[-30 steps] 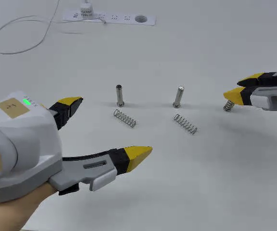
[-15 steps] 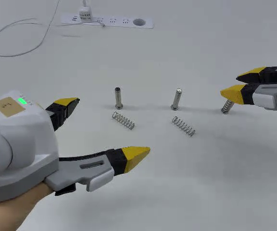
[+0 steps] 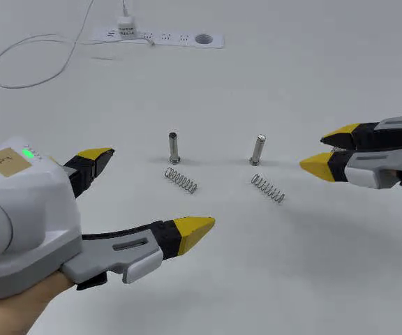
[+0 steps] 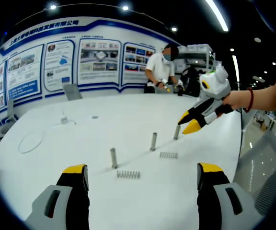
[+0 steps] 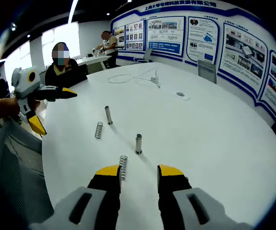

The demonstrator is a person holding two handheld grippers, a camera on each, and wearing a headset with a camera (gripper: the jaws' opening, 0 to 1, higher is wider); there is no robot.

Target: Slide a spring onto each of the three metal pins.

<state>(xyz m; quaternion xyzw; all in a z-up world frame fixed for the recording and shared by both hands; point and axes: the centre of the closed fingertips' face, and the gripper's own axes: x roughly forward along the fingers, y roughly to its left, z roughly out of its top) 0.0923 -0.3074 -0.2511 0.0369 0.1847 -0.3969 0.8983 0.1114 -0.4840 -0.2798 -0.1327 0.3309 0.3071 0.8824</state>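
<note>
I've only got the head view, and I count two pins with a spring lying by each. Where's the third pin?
Observer: The left gripper view shows the third pin standing in line with the other two, right beside the tips of the right claw.
Operator: Anyone else around?
Observer: Yes, the left gripper view shows a person in white standing at the far side of the table.
Operator: Anybody else?
Observer: The right gripper view shows a person in black just past the table's edge, beyond the left claw.
</note>
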